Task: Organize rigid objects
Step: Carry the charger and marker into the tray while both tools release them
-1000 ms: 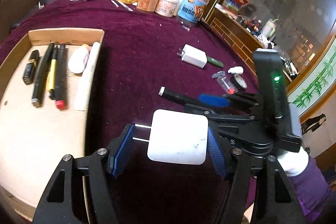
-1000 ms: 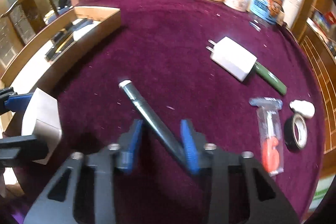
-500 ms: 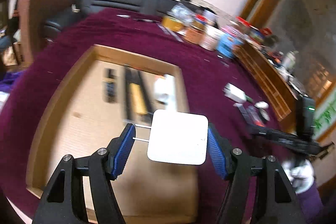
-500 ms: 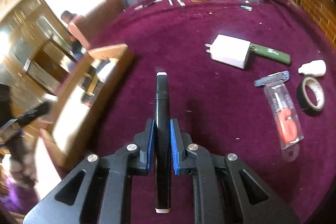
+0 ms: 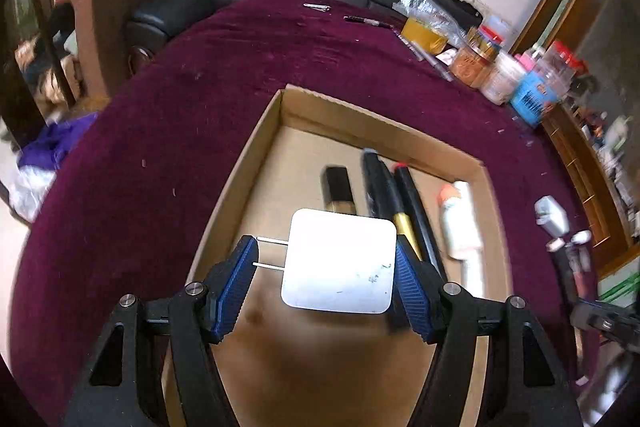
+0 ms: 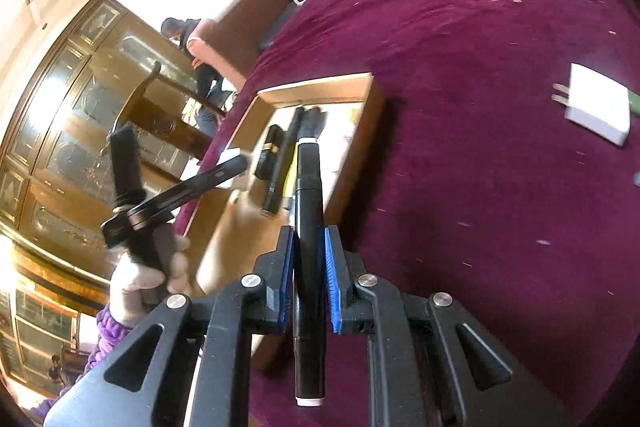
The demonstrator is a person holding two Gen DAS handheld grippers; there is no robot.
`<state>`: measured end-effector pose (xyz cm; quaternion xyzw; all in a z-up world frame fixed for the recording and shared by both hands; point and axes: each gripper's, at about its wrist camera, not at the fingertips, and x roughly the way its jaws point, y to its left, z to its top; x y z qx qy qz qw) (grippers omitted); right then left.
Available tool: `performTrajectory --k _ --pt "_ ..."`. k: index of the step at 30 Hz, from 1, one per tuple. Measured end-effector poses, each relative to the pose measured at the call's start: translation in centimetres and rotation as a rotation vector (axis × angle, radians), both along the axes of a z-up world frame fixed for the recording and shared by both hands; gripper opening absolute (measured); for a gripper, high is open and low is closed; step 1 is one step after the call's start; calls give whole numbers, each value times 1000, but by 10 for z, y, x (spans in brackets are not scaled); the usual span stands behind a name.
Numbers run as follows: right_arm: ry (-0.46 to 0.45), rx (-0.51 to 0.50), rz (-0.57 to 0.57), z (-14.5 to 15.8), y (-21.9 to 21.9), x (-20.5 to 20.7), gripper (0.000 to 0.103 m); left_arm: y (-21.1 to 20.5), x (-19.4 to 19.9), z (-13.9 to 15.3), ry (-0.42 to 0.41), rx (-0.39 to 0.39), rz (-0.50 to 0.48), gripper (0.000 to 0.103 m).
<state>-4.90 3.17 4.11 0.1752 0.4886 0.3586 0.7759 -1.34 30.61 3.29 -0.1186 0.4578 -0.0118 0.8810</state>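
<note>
1. Left claw has the white charger clamped end to end: one blue pad on the prong tips, the other on the flat back face. It hangs low centre of the left view, above the bare near floor of the box.

2. That charger looks like a light, hard plastic brick with smooth sides, so probably a bit slippery. Pinching on the prongs seems sketchy to me; it could swivel. Across the two flat sides would be the safer hold.

3. Right claw is squeezed narrow on the black marker, gripping mid-barrel, tip pointing up-frame toward the box.

4. Marker is stiff, light and round, so I'd guess it rolls once let go. Mid-barrel hold looks balanced enough.

5. The box already has pens lined up in its far half, middle of the left view. Laying the marker parallel beside them should stop it rolling.

6. A second charger sits on the purple cloth, right edge of the right view.
</note>
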Motion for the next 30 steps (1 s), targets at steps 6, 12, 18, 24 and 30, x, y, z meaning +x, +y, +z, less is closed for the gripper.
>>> performTrajectory --k 6,12,18,24,30 --pt "16 1 52 -4 41 7 13 5 20 -9 62 -23 43 62" --pt "79 13 98 -17 74 13 13 20 5 1 87 -198 62 63" --pt "151 8 150 -33 111 18 13 56 -52 36 -55 -283 103 66" --pt "219 -42 91 -48 144 36 13 84 -90 33 -91 -317 127 66" --pt "256 -64 6 -57 163 50 13 86 -111 30 -120 -332 127 66"
